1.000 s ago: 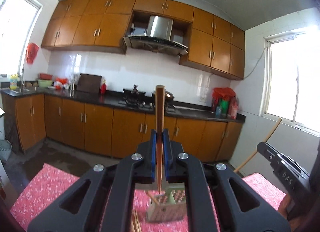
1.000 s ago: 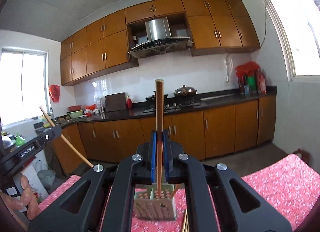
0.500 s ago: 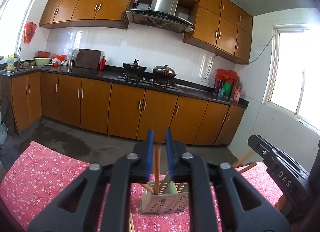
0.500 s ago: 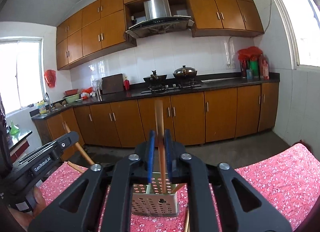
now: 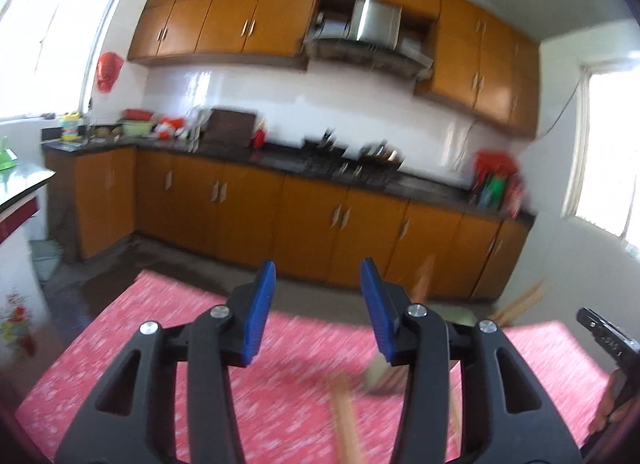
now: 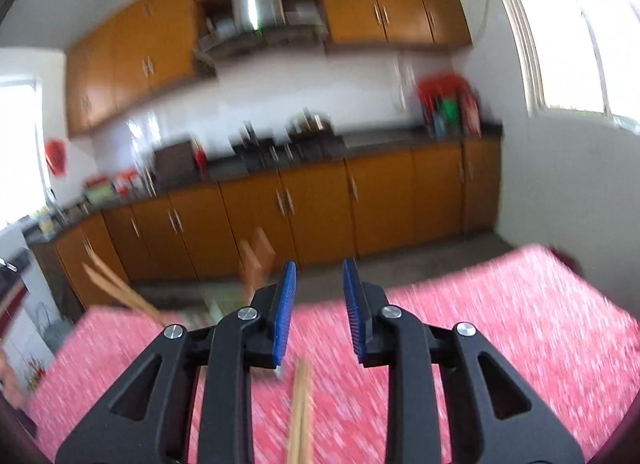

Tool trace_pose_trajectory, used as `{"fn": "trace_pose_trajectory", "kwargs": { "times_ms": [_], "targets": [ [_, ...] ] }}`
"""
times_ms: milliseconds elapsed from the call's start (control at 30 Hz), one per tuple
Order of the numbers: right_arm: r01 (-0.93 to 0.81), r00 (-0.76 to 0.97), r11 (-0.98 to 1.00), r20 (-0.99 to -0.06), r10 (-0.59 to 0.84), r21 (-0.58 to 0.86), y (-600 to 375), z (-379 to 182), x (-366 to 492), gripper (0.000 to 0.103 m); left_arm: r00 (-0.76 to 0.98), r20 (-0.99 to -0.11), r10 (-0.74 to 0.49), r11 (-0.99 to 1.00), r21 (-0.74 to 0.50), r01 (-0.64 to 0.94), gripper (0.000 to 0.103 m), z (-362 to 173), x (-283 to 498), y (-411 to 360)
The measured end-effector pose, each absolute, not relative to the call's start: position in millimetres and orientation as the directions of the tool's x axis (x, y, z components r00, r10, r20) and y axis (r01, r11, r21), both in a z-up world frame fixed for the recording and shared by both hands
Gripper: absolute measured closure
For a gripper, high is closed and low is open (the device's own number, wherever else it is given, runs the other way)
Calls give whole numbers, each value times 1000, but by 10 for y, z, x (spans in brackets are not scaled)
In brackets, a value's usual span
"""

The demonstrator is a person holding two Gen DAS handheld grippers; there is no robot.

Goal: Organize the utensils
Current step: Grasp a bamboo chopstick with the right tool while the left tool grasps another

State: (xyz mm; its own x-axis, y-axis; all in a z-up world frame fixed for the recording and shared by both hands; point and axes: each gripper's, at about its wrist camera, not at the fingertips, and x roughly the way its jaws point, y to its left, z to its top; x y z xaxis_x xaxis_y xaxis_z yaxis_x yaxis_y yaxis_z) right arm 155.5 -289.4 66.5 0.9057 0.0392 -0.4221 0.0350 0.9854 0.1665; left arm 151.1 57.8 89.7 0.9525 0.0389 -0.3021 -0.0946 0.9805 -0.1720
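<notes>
Both views are motion-blurred. My left gripper (image 5: 318,308) is open and empty above the red floral tablecloth (image 5: 160,344). The utensil holder (image 5: 378,374) sits just right of it, mostly hidden behind the right finger, with wooden chopsticks (image 5: 422,278) standing in it. Loose chopsticks (image 5: 346,416) lie on the cloth below. My right gripper (image 6: 319,304) is open and empty. The holder (image 6: 218,306) is to its left with chopsticks (image 6: 256,264) sticking up, and loose chopsticks (image 6: 300,412) lie on the cloth under it.
Orange kitchen cabinets (image 5: 312,220) and a dark counter run across the back. The other gripper shows at the right edge of the left wrist view (image 5: 604,334). Chopsticks (image 6: 116,292) lean out at the left of the right wrist view.
Both grippers have opened and let go of their chopsticks, which now stand in the holder. Both grippers have swung away, the holder now off-centre in each view.
</notes>
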Motion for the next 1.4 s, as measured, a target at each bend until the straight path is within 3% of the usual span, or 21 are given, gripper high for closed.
{"fn": "trace_pose_trajectory", "kwargs": {
  "times_ms": [67, 167, 333, 467, 533, 667, 867, 1233, 1300, 1400],
  "targets": [
    [21, 826, 984, -557, 83, 178, -2907, 203, 1639, 77, 911, -410, 55, 984, -131, -119, 58, 554, 1573, 632],
    [-33, 721, 980, -674, 160, 197, -2760, -340, 1673, 82, 832, -554, 25, 989, -106, -101, 58, 73, 1674, 609],
    [-70, 633, 980, -751, 187, 185, -2515, -794, 1683, 84, 725, -684, -82, 986, -161, -41, 62, -480, 1732, 462],
    [-75, 609, 987, -778, 156, 139, -2369, -960, 1724, 85, 686, -718, -121, 984, -177, -12, 64, -675, 1730, 371],
    [-60, 625, 994, -773, 107, 89, -2358, -962, 1742, 95, 669, -731, -133, 985, -175, 5, 66, -768, 1718, 281],
    [83, 632, 991, -774, 27, 102, -2629, -982, 1812, 95, 646, -747, -155, 984, -178, 29, 76, -866, 1729, 140],
    [79, 637, 992, -771, 25, 98, -2729, -992, 1781, 95, 613, -768, -186, 981, -179, 73, 85, -950, 1785, -42],
    [39, 642, 995, -766, 45, 92, -2660, -984, 1610, 95, 603, -791, -98, 994, -55, 90, 86, -1018, 1817, -264],
    [20, 644, 997, -763, 49, 80, -2587, -990, 1595, 95, 605, -792, -84, 996, -49, 74, 93, -1016, 1840, -235],
    [14, 647, 998, -761, 39, 63, -2571, -979, 1632, 95, 606, -795, -36, 999, -29, 21, 94, -1009, 1962, -66]
  ]
}}
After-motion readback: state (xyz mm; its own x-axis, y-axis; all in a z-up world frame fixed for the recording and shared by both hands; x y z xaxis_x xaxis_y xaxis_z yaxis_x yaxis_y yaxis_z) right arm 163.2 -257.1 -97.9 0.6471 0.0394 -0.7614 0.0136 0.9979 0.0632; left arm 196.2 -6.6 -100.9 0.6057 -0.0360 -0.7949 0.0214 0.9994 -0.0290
